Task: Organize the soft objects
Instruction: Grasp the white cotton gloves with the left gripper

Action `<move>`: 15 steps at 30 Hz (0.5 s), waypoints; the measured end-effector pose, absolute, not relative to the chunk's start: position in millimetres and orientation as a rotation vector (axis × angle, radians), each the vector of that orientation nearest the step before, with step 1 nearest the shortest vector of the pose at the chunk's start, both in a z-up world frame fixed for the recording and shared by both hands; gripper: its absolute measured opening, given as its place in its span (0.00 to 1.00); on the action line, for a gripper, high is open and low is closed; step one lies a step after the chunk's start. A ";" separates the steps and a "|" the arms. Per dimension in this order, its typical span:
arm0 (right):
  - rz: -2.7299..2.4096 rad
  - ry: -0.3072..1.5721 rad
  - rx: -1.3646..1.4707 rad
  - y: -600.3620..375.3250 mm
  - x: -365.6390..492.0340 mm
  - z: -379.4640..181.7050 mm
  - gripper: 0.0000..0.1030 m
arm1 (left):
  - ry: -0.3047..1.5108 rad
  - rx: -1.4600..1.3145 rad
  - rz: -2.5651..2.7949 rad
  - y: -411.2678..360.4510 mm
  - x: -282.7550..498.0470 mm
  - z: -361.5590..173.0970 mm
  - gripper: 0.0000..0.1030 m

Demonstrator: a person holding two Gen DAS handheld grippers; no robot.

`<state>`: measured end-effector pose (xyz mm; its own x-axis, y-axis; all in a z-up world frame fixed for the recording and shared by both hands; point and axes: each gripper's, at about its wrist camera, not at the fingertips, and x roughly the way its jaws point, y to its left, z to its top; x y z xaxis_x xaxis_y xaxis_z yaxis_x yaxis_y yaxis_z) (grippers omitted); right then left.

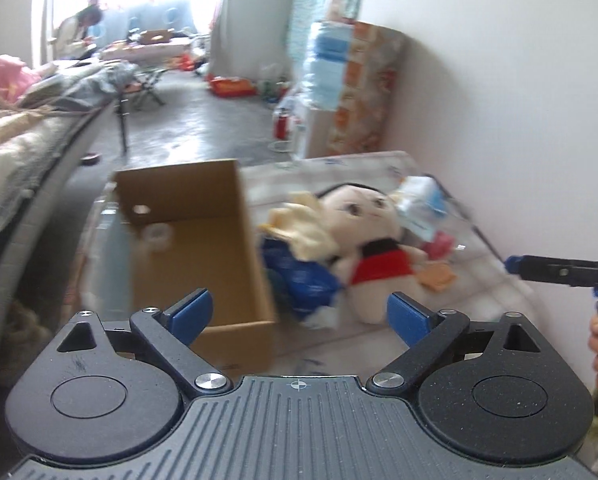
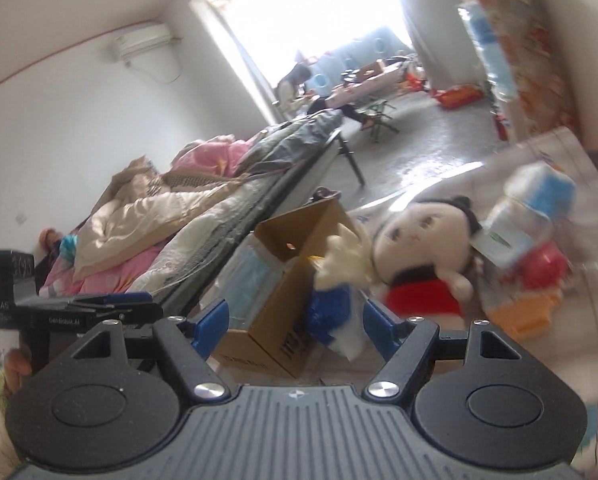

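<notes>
An open cardboard box [image 1: 203, 240] stands on a low plastic-covered table [image 1: 339, 176]; it also shows in the right wrist view [image 2: 299, 248]. Right of it lies a pile of soft things: a plush doll in a red top [image 1: 373, 240] [image 2: 423, 240], a pale yellow cloth [image 1: 303, 228] [image 2: 345, 260] and a blue fabric piece [image 1: 303, 280] [image 2: 331, 308]. My left gripper [image 1: 299, 314] is open and empty, short of the box and the pile. My right gripper [image 2: 295, 326] is open and empty, short of the blue piece. The right gripper shows at the left view's right edge [image 1: 555, 268].
A tissue pack [image 1: 419, 204] and small orange and red items [image 1: 437, 276] lie behind the doll by the white wall. A bed with quilts [image 2: 159, 216] runs along the left. A roll of tape [image 1: 159, 236] lies in the box. Blue packs [image 2: 255, 280] stand beside it.
</notes>
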<state>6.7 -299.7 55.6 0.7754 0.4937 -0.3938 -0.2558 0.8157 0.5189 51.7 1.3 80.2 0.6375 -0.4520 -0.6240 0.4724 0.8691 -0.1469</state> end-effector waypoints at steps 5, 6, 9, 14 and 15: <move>0.268 0.520 0.513 -317.4 -9.9 18.3 0.74 | 0.677 0.096 -0.529 -47.3 69.3 59.6 0.92; 0.241 0.516 0.520 -317.8 -6.5 12.5 0.74 | 0.679 0.114 -0.521 -56.0 76.7 57.6 0.92; 0.190 0.495 0.511 -318.1 3.1 -6.0 0.74 | 0.706 0.137 -0.494 -77.5 105.0 54.1 0.92; 0.190 0.511 0.376 -283.6 34.3 -29.8 0.74 | 0.794 0.165 -0.440 -100.8 167.8 45.5 0.90; 0.206 0.515 0.349 -274.7 42.5 -33.8 0.74 | 0.813 0.184 -0.422 -104.3 179.4 42.3 0.88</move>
